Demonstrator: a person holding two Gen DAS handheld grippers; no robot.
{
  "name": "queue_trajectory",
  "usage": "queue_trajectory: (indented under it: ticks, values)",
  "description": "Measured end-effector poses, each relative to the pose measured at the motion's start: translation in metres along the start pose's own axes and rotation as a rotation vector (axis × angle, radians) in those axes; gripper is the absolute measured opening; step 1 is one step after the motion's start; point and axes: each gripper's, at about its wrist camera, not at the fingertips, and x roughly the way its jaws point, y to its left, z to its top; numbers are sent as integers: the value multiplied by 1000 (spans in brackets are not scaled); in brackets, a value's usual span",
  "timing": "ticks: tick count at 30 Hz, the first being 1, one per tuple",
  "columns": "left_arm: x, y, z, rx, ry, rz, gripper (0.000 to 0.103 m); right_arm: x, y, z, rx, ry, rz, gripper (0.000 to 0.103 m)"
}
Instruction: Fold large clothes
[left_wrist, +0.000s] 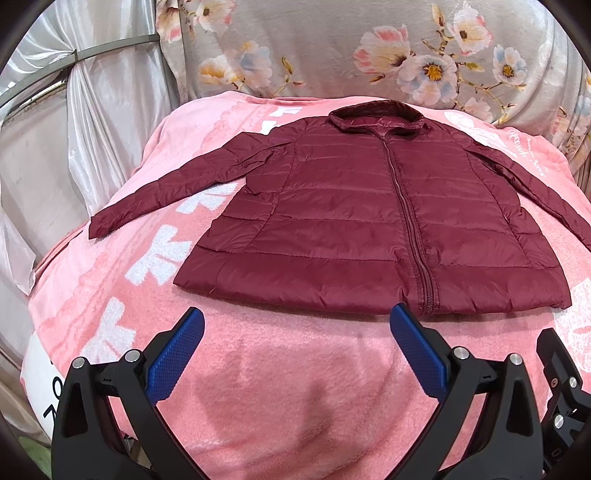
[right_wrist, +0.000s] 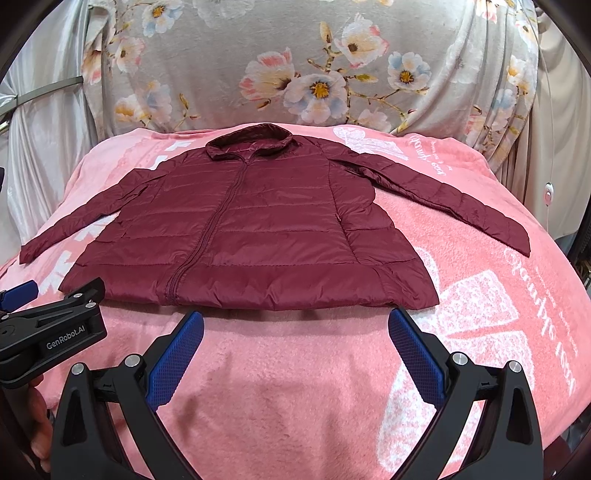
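Tongs (left_wrist: 297, 317) (right_wrist: 295, 319) gape before flat quilted maroon jacket (left_wrist: 354, 221) (right_wrist: 240, 229).

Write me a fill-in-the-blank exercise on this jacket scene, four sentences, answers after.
1. The jacket lies flat on a ____ blanket.
2. Its zipper is ____ from hem to collar.
3. Both sleeves are spread ____ from the body.
4. The left tool and right tool both hang ____, holding nothing.

Missing words: pink; closed; outward; open
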Motion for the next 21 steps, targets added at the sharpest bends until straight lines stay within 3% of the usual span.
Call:
queue_trajectory:
  ticks: [21]
  values:
    - [-2,4,-3,-10,-2,5,98,-1,13,-6,-5,1,17,98]
